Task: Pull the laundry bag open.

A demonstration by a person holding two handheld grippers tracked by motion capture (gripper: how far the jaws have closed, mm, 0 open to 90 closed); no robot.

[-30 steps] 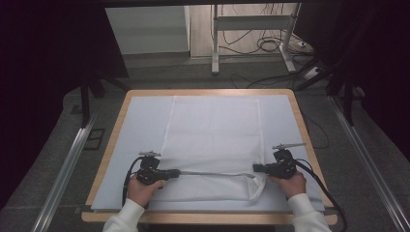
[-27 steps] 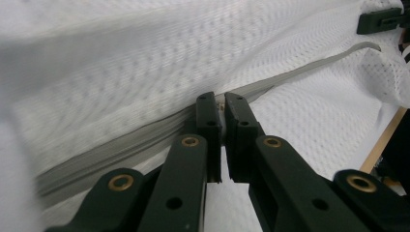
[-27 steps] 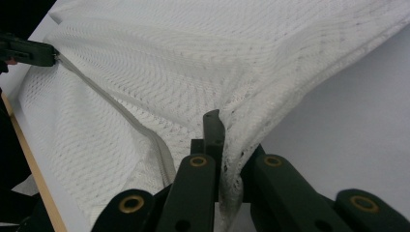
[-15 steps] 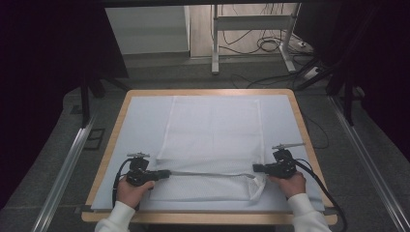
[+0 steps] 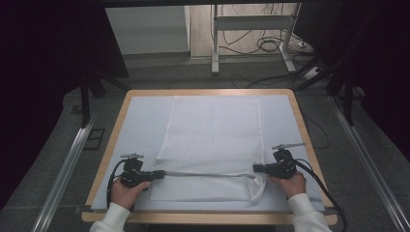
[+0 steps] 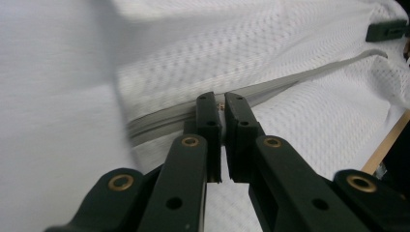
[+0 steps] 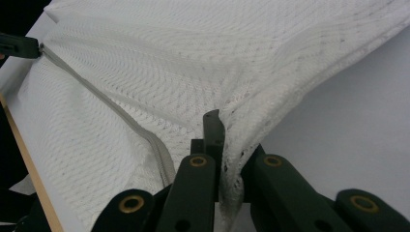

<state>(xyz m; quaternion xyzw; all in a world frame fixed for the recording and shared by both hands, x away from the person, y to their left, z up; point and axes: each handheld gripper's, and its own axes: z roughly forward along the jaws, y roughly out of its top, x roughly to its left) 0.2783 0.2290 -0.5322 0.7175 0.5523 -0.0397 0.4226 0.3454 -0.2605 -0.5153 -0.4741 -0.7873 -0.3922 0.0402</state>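
A white mesh bag (image 5: pixel 212 130) lies flat on the white-covered table, with a grey zipper (image 5: pixel 208 174) running across near its front edge. My left gripper (image 5: pixel 162 173) is at the zipper's left end, jaws shut on the small zipper pull (image 6: pixel 221 104). The zipper tape (image 6: pixel 300 79) stretches away to the upper right in the left gripper view. My right gripper (image 5: pixel 256 167) is shut on the bag's mesh edge (image 7: pixel 232 159) at the right end, which is lifted and bunched. The zipper (image 7: pixel 111 111) runs to the far left gripper (image 7: pixel 17 46) in the right gripper view.
The table has a wooden rim (image 5: pixel 109 159) around the white cover (image 5: pixel 145 121). Metal rails (image 5: pixel 67 164) run along both sides on the floor. A desk frame (image 5: pixel 251 38) and cables (image 5: pixel 270 46) sit beyond the far edge.
My left gripper has slid left along the zipper line, towards the bag's left edge. The right gripper has stayed in place holding the mesh.
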